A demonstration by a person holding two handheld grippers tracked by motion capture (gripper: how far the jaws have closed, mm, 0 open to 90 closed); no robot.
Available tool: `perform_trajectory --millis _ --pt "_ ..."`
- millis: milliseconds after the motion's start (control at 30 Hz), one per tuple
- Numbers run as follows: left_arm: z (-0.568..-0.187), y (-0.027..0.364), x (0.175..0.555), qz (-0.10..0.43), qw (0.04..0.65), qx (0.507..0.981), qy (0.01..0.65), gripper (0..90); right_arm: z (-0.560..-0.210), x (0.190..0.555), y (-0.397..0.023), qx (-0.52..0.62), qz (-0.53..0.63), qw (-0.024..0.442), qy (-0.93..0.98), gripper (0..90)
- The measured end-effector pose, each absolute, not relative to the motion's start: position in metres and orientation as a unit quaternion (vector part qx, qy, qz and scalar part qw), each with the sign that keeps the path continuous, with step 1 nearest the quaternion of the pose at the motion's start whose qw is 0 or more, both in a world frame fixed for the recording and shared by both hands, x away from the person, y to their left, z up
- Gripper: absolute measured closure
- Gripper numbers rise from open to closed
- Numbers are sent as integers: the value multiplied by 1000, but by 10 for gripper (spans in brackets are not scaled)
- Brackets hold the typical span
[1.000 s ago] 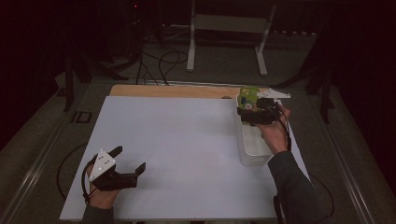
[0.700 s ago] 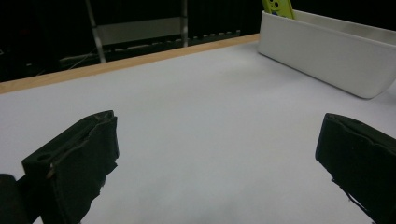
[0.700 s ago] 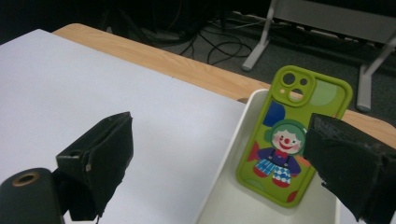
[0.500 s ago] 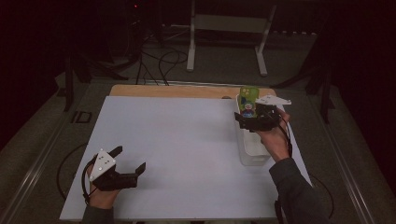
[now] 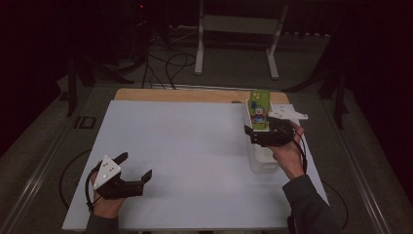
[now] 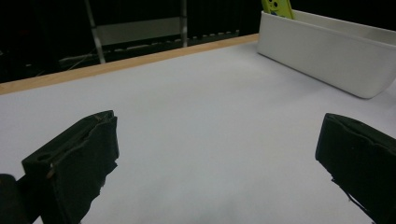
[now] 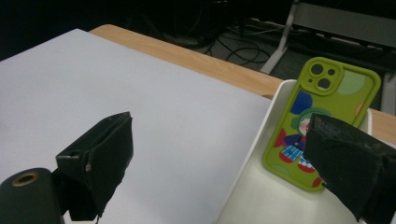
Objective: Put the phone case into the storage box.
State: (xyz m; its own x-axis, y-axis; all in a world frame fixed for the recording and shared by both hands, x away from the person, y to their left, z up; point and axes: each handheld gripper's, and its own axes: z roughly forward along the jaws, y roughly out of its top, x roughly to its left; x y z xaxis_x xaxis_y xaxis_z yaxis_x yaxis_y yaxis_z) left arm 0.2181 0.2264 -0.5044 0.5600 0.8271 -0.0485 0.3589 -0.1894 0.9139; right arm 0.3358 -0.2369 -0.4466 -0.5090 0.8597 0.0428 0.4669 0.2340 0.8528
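At right of the high view, the right gripper (image 5: 256,134) hung released above the white bin (image 5: 263,161), where the green phone (image 7: 322,119) leaned upright. The left gripper (image 5: 135,166) sat unclenched lower left.

The left hand (image 5: 104,204) holds the left gripper (image 5: 134,168) low at the near left, jaws spread wide and pointing right. The right forearm in a grey sleeve (image 5: 307,209) reaches forward, holding the right gripper (image 5: 249,133) raised, jaws wide apart.
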Motion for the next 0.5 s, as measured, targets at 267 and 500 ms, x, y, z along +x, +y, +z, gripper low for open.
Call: perform_trajectory --millis 267,500 --pt "-504 226 218 238 492 734 403 0 -450 320 -239 433 447 223 751 82" --pt "-504 227 218 238 492 734 404 0 -456 310 -238 426 449 224 753 82"
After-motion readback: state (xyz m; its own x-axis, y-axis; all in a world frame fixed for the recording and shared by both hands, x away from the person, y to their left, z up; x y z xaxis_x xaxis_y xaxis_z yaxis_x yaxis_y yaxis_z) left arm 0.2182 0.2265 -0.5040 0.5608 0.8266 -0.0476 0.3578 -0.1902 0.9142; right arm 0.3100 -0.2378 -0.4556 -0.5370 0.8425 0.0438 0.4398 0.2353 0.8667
